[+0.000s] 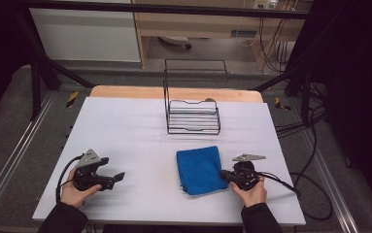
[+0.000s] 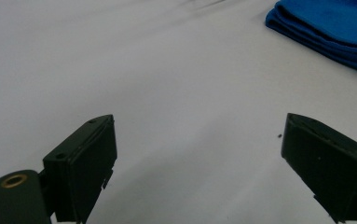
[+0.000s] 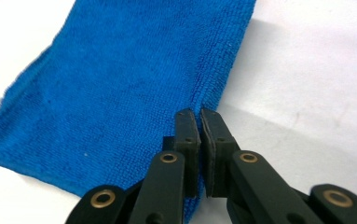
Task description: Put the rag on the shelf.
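The right gripper (image 3: pixel 199 114) has its jaws clenched on the cloth's (image 1: pixel 199 169) right edge; the left gripper (image 1: pixel 117 177), jaws released, sits well apart toward the table's left edge.

Bystander items, table and surroundings

A black wire rack (image 1: pixel 193 116) stands upright on the white table cover (image 1: pixel 125 131) toward the far edge, well apart from the near side; a wooden tabletop edge (image 1: pixel 125 91) shows beyond the cover. Behind it: a wooden desk (image 1: pixel 198 24) and hanging cables (image 1: pixel 271 48). More black cables (image 1: pixel 314 194) loop on the floor at right.
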`<control>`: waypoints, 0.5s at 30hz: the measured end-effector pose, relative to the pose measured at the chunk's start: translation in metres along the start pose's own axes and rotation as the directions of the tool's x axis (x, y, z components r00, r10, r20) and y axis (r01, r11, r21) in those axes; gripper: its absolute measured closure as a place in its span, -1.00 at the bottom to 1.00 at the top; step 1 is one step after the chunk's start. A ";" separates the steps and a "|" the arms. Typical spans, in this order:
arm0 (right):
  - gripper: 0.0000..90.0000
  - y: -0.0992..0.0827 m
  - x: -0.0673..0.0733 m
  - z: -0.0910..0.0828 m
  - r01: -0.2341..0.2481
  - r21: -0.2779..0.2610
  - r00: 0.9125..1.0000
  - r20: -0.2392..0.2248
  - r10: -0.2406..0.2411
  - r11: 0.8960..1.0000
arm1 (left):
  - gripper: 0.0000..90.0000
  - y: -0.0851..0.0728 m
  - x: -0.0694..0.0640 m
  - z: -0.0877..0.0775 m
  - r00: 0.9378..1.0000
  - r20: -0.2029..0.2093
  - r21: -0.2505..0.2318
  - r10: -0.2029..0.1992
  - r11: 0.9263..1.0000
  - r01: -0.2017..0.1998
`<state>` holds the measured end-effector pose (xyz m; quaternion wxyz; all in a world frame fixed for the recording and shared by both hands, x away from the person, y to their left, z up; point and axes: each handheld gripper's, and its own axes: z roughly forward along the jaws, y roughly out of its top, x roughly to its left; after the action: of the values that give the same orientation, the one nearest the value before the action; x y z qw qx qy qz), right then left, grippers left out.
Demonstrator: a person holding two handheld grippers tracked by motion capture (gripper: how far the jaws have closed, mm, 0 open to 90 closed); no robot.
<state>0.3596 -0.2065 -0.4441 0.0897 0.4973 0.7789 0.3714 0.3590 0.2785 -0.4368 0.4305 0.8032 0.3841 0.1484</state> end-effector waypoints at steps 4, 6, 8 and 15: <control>0.94 -0.004 0.003 -0.010 -0.030 -0.010 1.000 0.001 0.030 1.000 | -0.77 0.000 0.000 0.000 1.000 0.002 0.000 -0.001 1.000 0.001; 0.94 -0.005 0.004 -0.011 -0.034 -0.008 0.999 0.004 0.034 0.999 | -0.77 0.000 0.000 0.001 1.000 0.004 0.001 0.000 1.000 0.000; 0.93 -0.008 0.006 -0.014 -0.060 -0.001 0.998 0.012 0.060 0.998 | -0.77 0.000 -0.001 0.001 1.000 0.004 0.006 0.005 1.000 -0.005; 0.71 -0.008 0.003 -0.014 -0.044 -0.038 0.999 0.029 0.045 0.998 | -0.77 0.002 -0.003 0.003 1.000 0.006 0.012 0.005 1.000 -0.005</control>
<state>0.3452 -0.2125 -0.4393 0.1024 0.5182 0.7593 0.3802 0.3592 0.2738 -0.4365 0.4263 0.8072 0.3817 0.1447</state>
